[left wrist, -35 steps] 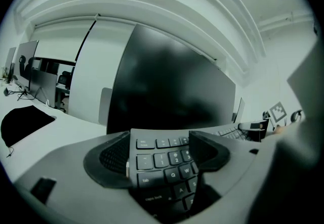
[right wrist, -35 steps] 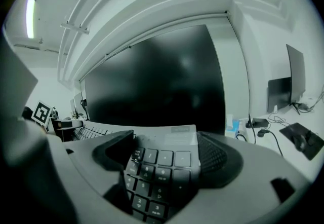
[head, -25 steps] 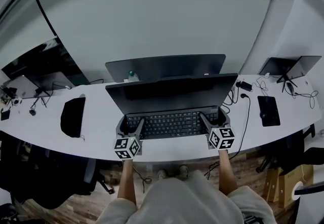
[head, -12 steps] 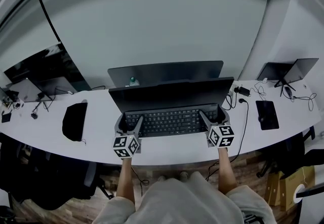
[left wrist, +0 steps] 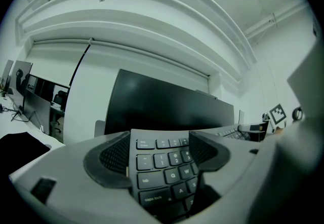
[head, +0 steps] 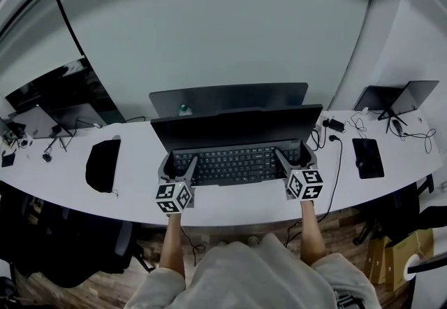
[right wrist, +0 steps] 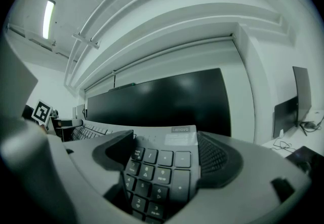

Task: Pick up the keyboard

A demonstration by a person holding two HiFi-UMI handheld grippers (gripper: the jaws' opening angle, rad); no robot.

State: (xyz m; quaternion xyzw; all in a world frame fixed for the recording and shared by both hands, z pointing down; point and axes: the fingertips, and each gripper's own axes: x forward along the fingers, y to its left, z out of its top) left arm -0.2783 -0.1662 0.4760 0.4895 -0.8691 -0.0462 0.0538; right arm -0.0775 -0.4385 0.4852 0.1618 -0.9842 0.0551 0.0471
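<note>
Slightly nearer the monitor (head: pixel 237 129) than before, the keyboard (head: pixel 237 164) is central at the desk (head: pixel 230 206); left gripper (head: pixel 178 169) and right gripper (head: pixel 297 161) each clench one end, so it stays level when raised.

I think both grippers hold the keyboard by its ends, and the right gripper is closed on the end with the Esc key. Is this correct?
Not quite. The right gripper holds the number-pad end of the keyboard, as the right gripper view shows. The rest is right.
</note>
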